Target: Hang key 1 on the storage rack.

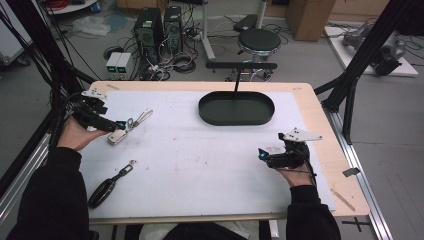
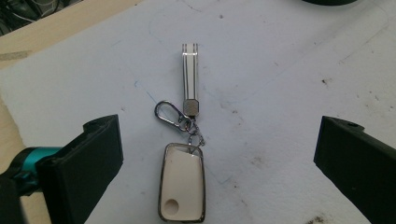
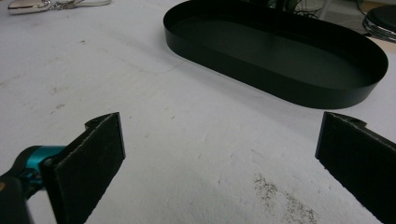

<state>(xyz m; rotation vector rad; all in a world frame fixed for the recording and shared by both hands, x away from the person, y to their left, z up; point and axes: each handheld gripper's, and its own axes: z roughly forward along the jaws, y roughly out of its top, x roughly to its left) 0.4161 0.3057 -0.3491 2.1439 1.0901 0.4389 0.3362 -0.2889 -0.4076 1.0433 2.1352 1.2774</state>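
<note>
White-bodied, chrome-edged key fob (image 2: 182, 189) with its strap lies near the worktop's left edge, between the wide-spread left gripper (image 2: 217, 163); one black fob (image 1: 101, 192) front-left, one black oval tray (image 1: 236, 108) at the back, right gripper (image 3: 219, 158) wide too.

your left gripper (image 1: 121, 124) sits at the table's far left, right at the white key fob with its metal clip and strap (image 1: 128, 127). the black key fob (image 1: 106, 187) lies nearer you. the black oval tray (image 1: 236, 108) lies far centre, beyond your right gripper (image 1: 261, 155).

grey floor (image 1: 300, 60), black stool (image 1: 258, 41), computer towers (image 1: 159, 27)
</note>
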